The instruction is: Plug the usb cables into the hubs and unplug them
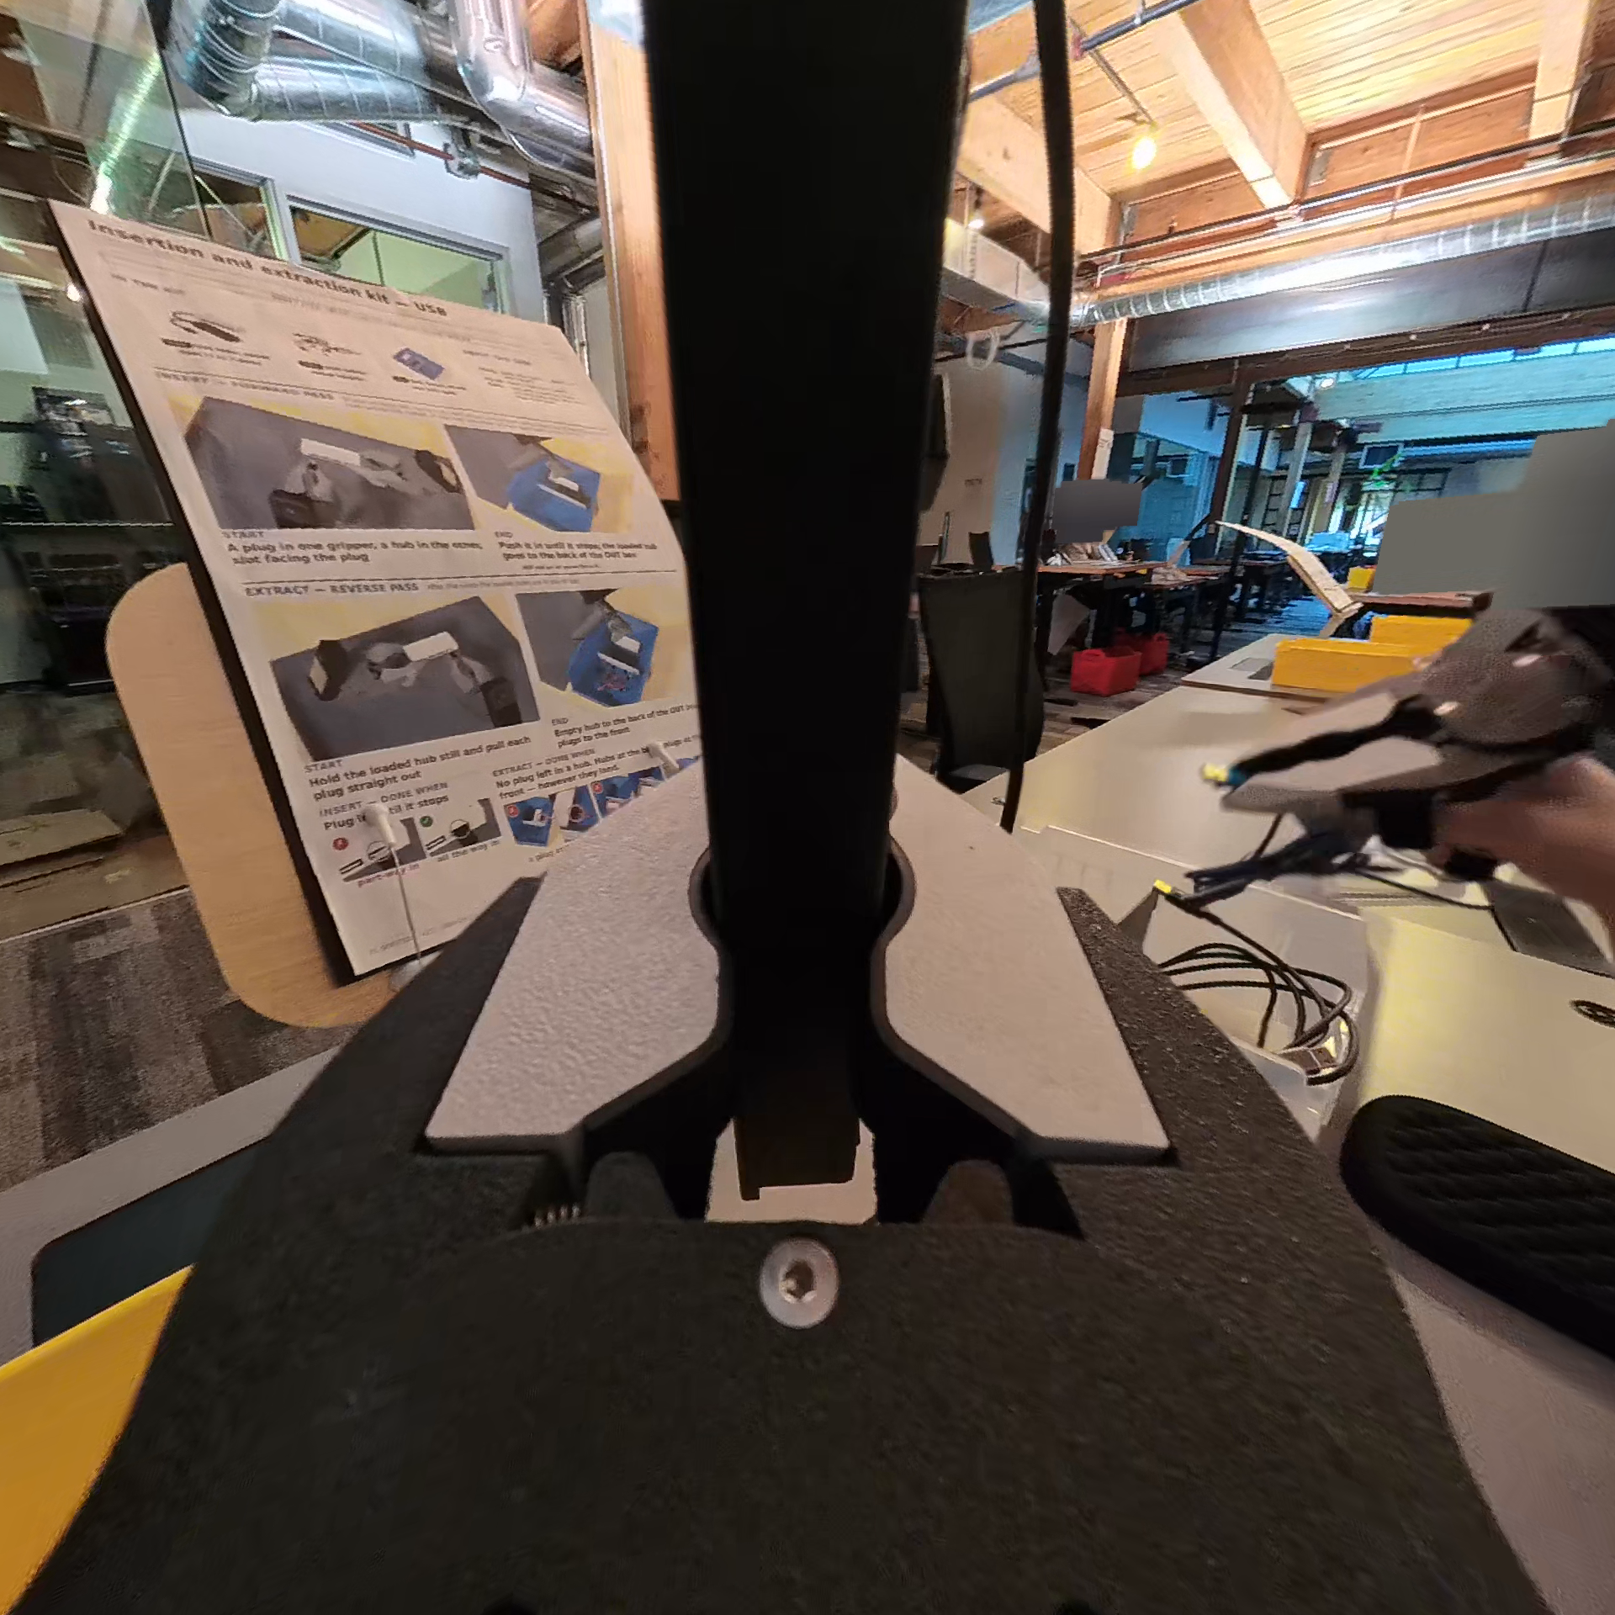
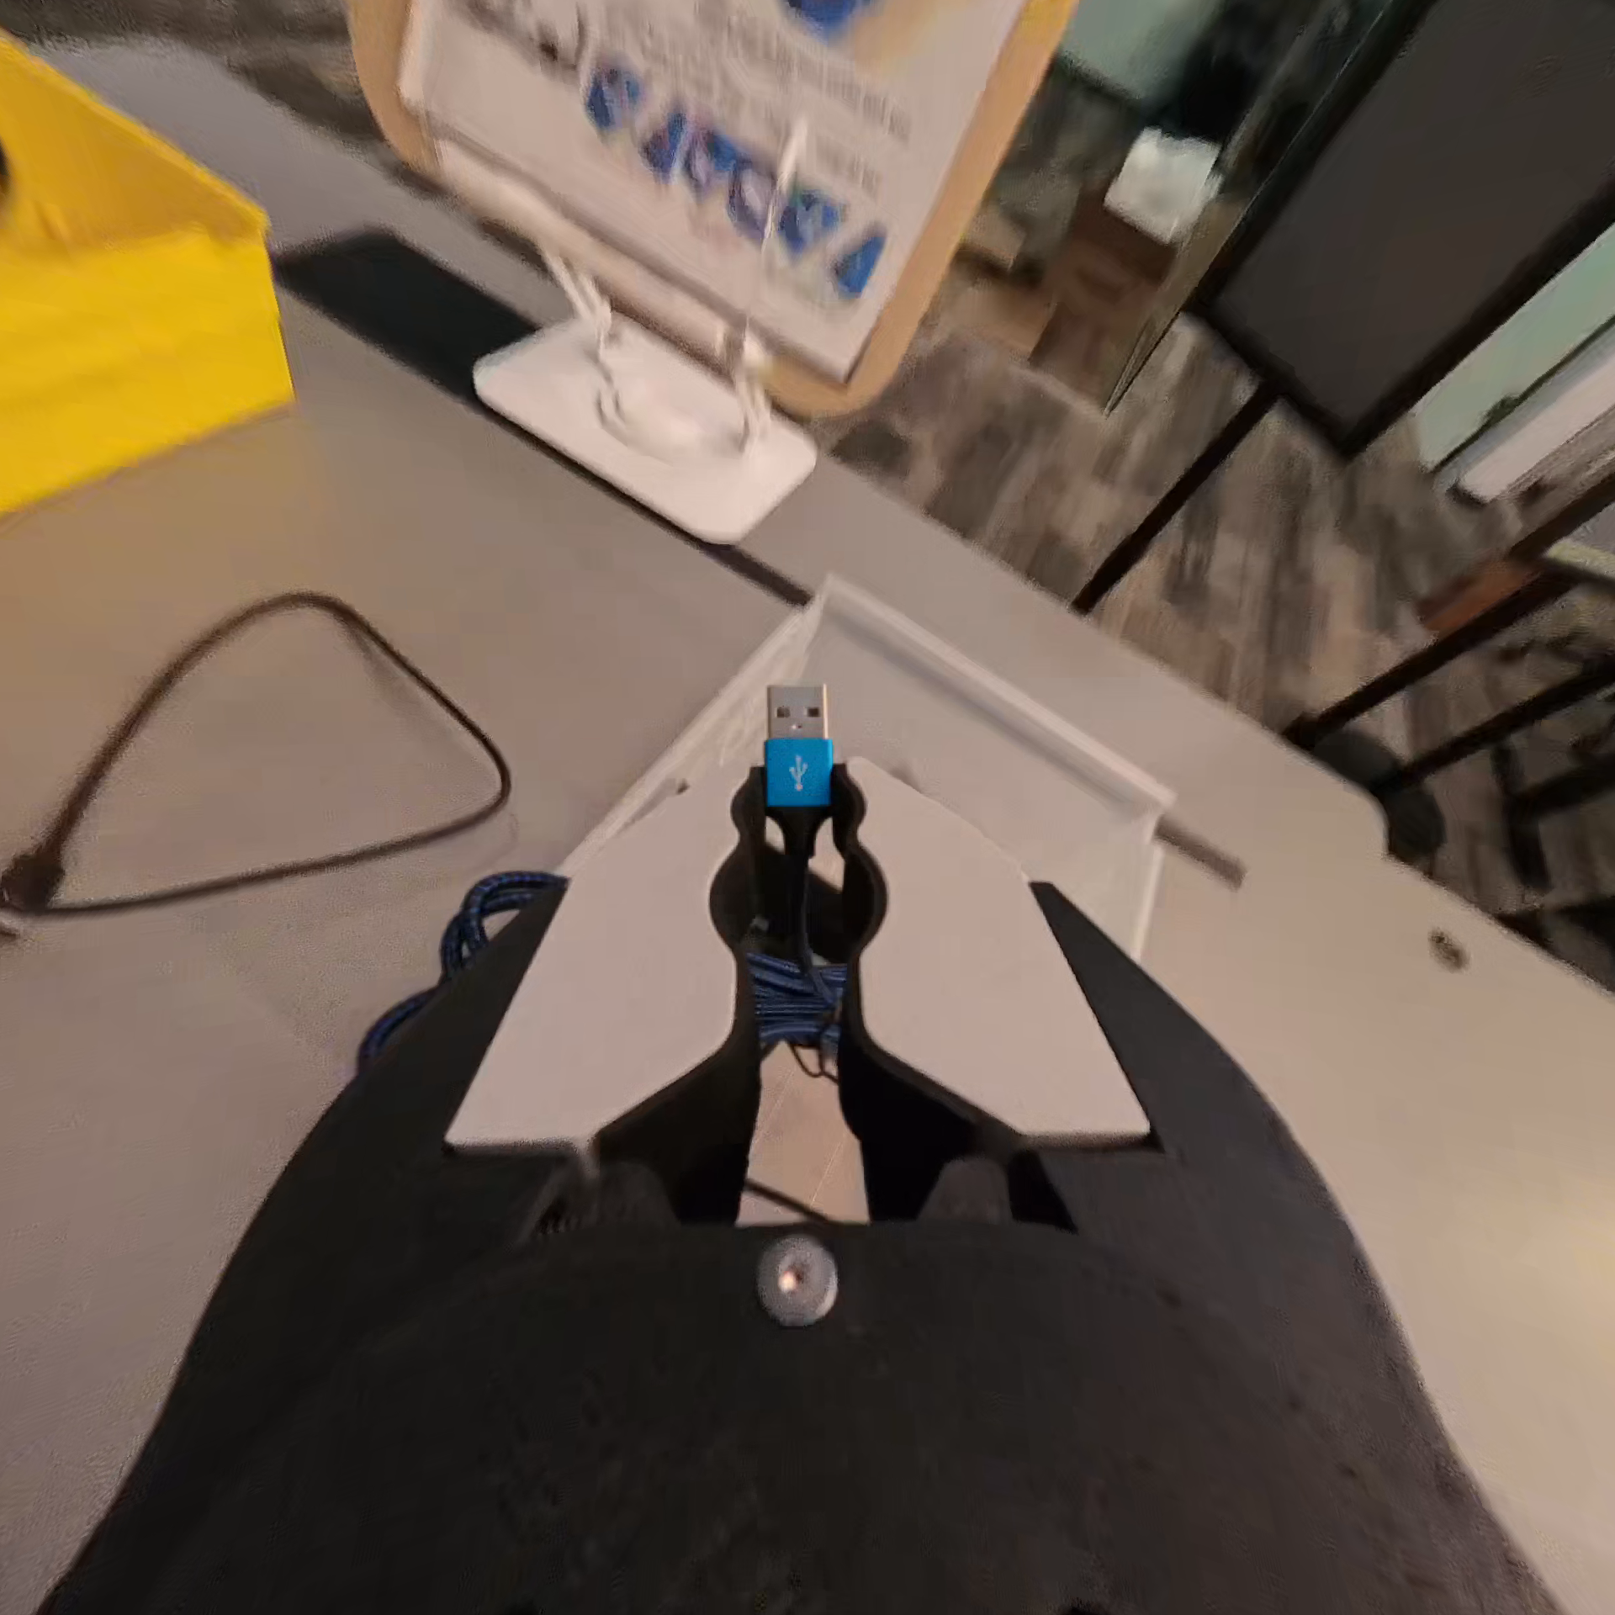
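Braided cloth cable [image 2: 472,918], shiny metal plug [image 2: 796,712], matt table [image 2: 262,699].

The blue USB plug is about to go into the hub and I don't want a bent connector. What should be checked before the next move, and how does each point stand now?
1. Right gripper clamps the blue USB plug: ok.
2. Metal tip sticks out past the fingertips, free to enter a port: ok.
3. Left gripper shut on the black hub, held upright: ok.
4. A hub port faces the plug: cannot tell, no port shows in either view.
5. Plug lined up with the hub: not ok, the right gripper is off to the side, well apart.
6. Blue braided cable trails loose, unsnagged: cannot tell.
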Action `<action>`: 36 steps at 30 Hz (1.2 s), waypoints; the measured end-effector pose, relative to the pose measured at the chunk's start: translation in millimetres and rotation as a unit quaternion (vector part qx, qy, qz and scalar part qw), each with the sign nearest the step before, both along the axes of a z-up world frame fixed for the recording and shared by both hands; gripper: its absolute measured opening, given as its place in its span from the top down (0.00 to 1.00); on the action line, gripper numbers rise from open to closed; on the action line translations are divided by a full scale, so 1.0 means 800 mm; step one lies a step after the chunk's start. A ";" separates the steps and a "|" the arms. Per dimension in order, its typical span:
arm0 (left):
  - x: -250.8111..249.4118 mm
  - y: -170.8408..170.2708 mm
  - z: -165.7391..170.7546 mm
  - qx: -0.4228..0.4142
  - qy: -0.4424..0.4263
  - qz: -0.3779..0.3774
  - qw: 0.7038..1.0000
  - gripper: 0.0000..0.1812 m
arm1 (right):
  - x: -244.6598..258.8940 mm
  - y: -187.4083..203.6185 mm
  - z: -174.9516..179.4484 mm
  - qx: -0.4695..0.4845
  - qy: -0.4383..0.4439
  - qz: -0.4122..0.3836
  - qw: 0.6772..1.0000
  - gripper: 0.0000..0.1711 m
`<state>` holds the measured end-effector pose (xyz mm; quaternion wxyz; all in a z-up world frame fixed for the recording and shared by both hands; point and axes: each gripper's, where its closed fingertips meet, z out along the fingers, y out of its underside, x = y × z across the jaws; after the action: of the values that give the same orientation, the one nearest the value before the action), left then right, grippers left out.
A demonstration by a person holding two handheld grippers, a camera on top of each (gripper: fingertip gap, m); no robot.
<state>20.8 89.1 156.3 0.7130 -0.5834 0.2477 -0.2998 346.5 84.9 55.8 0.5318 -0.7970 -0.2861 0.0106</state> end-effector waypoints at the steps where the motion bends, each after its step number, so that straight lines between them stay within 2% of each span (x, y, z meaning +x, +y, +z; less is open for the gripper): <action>1: 0.002 0.000 -0.001 -0.003 0.000 -0.005 1.000 0.86 | 0.005 0.003 -0.023 -0.022 -0.005 -0.003 1.000 0.91; 5: 0.007 0.000 -0.004 -0.008 0.000 -0.016 1.000 0.84 | 0.007 0.018 -0.109 -0.108 -0.015 0.008 0.994 0.91; 9: 0.015 -0.002 -0.006 -0.009 0.007 -0.029 1.000 0.83 | -0.014 0.019 -0.145 -0.153 0.044 0.091 0.983 0.88; 12: 0.021 -0.006 -0.005 -0.006 0.015 -0.039 0.999 0.84 | -0.007 0.014 -0.124 -0.126 0.104 0.112 0.980 0.78; 14: 0.025 -0.010 -0.004 -0.003 0.017 -0.049 0.999 0.85 | -0.012 0.008 -0.076 -0.046 0.148 0.135 0.979 0.74; 16: 0.029 -0.014 -0.002 -0.003 0.018 -0.057 0.998 0.86 | -0.043 -0.016 -0.018 0.041 0.186 0.196 0.962 0.70; 18: 0.030 -0.016 -0.001 0.000 0.023 -0.056 0.998 0.84 | -0.097 -0.057 0.015 0.084 0.183 0.286 0.937 0.63; 20: 0.030 -0.017 -0.001 0.003 0.030 -0.053 0.998 0.85 | -0.162 -0.100 0.009 0.088 0.150 0.379 0.909 0.57; 21: 0.029 -0.018 0.000 0.004 0.033 -0.051 0.998 0.85 | -0.193 -0.118 -0.009 0.078 0.123 0.415 0.898 0.56; 23: 0.026 -0.020 0.001 0.006 0.033 -0.050 0.998 0.85 | -0.243 -0.139 -0.064 0.051 0.058 0.450 0.890 0.59; 25: 0.023 -0.020 0.003 0.007 0.030 -0.048 0.998 0.86 | -0.273 -0.150 -0.110 0.035 0.020 0.458 0.888 0.69; 27: 0.019 -0.020 0.005 0.007 0.026 -0.049 0.998 0.85 | -0.289 -0.153 -0.137 0.019 0.009 0.446 0.895 0.73; 32: 0.009 -0.022 0.012 0.010 0.013 -0.049 0.999 0.86 | -0.296 -0.137 -0.199 -0.050 -0.036 0.408 0.911 0.73; 33: 0.006 -0.023 0.013 0.011 0.012 -0.048 0.999 0.86 | -0.292 -0.131 -0.210 -0.063 -0.055 0.397 0.914 0.80; 34: 0.004 -0.023 0.014 0.013 0.012 -0.046 0.999 0.86 | -0.287 -0.124 -0.217 -0.070 -0.073 0.383 0.918 0.93; 36: -0.003 -0.024 0.017 0.016 0.012 -0.041 0.999 0.86 | -0.281 -0.119 -0.218 -0.076 -0.077 0.376 0.920 0.97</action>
<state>18.4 70.0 169.9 0.7065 -0.5644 0.2848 -0.3182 121.4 -10.5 -118.4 0.4029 -0.6670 -0.6030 0.1706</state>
